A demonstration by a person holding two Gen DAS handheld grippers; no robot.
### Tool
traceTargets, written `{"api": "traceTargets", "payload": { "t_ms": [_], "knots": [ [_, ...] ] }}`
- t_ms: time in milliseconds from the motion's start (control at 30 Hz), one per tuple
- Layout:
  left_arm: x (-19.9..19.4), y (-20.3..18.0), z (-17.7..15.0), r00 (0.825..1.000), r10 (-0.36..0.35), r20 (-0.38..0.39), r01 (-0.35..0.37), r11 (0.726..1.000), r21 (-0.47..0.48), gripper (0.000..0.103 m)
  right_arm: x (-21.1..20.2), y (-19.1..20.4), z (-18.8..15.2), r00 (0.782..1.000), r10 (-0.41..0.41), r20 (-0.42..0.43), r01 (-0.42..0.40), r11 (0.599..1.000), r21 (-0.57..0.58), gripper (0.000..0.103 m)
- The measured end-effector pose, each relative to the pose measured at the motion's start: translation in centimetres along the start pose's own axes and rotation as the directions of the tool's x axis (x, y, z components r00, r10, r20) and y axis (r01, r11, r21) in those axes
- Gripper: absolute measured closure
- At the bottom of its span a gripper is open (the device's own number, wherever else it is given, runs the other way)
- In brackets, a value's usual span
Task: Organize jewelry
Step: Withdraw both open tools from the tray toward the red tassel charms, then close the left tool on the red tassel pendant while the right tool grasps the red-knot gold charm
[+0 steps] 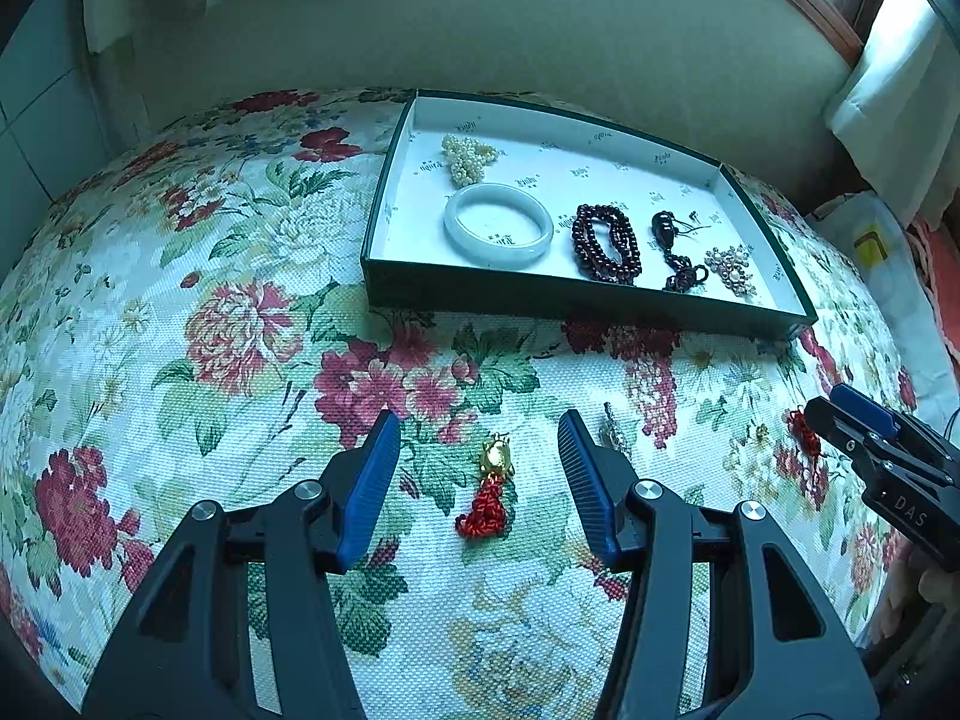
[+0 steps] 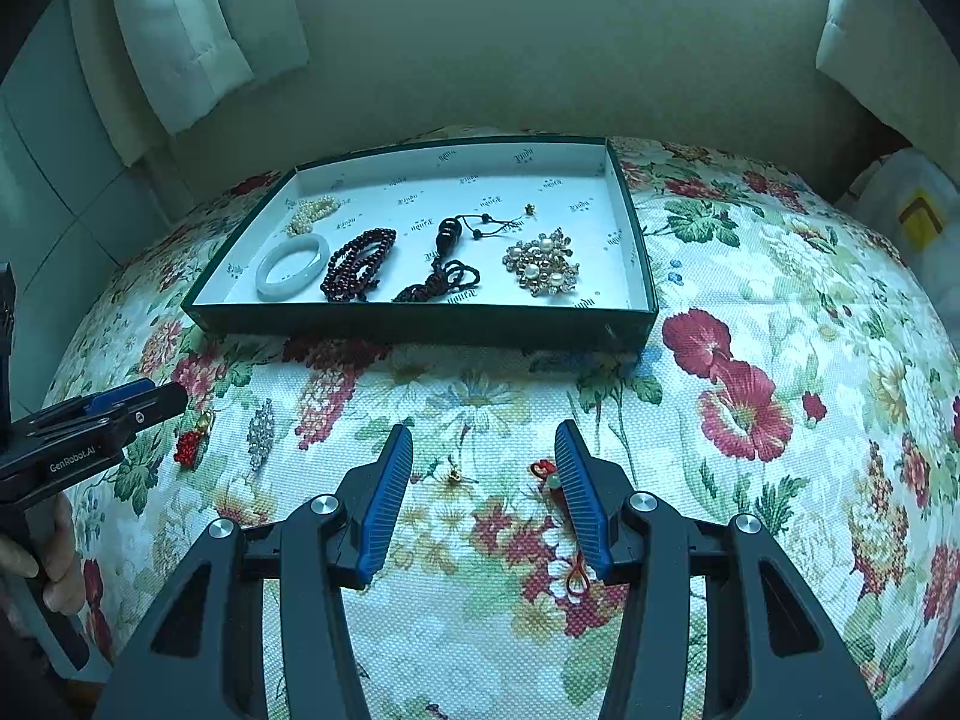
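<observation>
A green box [image 1: 576, 303] [image 2: 420, 324] with a white lining holds a pearl piece [image 1: 467, 157], a white jade bangle [image 1: 498, 225] [image 2: 292, 267], dark red beads [image 1: 606, 243] [image 2: 358, 264], a dark pendant cord [image 1: 675, 252] [image 2: 447, 261] and a pearl brooch [image 1: 731, 270] [image 2: 542, 267]. My left gripper [image 1: 480, 438] is open around a gold charm with a red knot [image 1: 493, 489] on the cloth. A crystal brooch [image 1: 615, 435] [image 2: 261, 432] lies beside it. My right gripper [image 2: 483, 450] is open over a red cord charm [image 2: 555, 486] by its right finger.
A floral cloth [image 1: 240, 330] [image 2: 780, 360] covers the table. A small gold bead [image 2: 455, 474] lies between my right fingers. The right gripper [image 1: 876, 450] shows at the left view's right edge, the left gripper [image 2: 90, 432] at the right view's left edge. A wall stands behind.
</observation>
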State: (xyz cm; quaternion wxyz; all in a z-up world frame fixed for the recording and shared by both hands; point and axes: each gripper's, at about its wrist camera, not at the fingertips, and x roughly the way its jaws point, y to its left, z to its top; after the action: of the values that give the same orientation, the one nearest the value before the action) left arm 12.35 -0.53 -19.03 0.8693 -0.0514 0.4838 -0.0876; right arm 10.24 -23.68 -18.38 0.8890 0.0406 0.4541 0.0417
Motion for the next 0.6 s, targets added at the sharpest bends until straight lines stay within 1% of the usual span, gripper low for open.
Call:
{"api": "traceTargets", "payload": {
  "t_ms": [367, 600],
  "knots": [
    [0.6, -0.6, -1.9, 0.999, 0.002, -0.034, -0.002, 1.0, 0.021, 0.049, -0.2, -0.5, -1.6, 1.0, 0.011, -0.02, -0.011, 1.0, 0.026, 0.053],
    [2.0, -0.3, -2.0, 0.999, 0.008, -0.042, -0.007, 0.999, 0.032, 0.055, -0.1, -0.7, -1.7, 1.0, 0.014, -0.024, -0.014, 0.999, 0.031, 0.053]
  ]
}}
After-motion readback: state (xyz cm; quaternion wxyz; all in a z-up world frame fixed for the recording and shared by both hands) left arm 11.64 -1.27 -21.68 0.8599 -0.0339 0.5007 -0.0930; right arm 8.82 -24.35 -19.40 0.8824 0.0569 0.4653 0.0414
